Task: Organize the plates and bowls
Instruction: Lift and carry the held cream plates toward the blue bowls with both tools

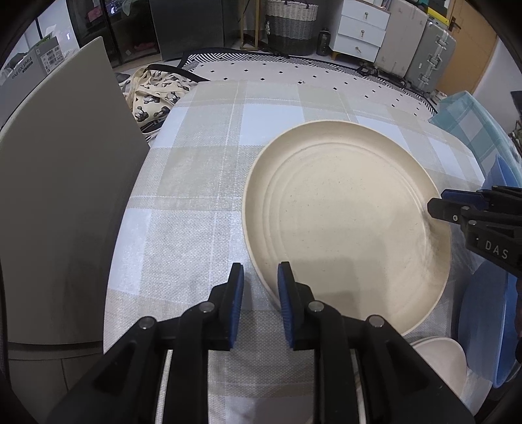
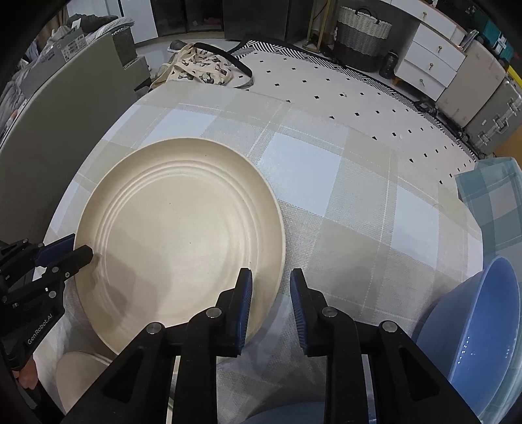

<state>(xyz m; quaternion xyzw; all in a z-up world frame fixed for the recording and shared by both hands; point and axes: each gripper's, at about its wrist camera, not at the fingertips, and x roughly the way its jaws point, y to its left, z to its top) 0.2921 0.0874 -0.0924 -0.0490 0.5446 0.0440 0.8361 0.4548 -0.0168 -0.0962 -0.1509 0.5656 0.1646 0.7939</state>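
Left wrist view is showing both hand-held grippers, left point(image 1: 260, 283) and right point(image 2: 270, 290), released, straddling the cream plate point(image 1: 345, 221) rim at 6 o'clock; clench evenly before lifting.

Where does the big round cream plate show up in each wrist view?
Left wrist view: the big round cream plate lies right of centre on the checked tablecloth.
Right wrist view: the plate lies left of centre.
Shared landmark: the woven two-tone laundry basket on the floor behind.
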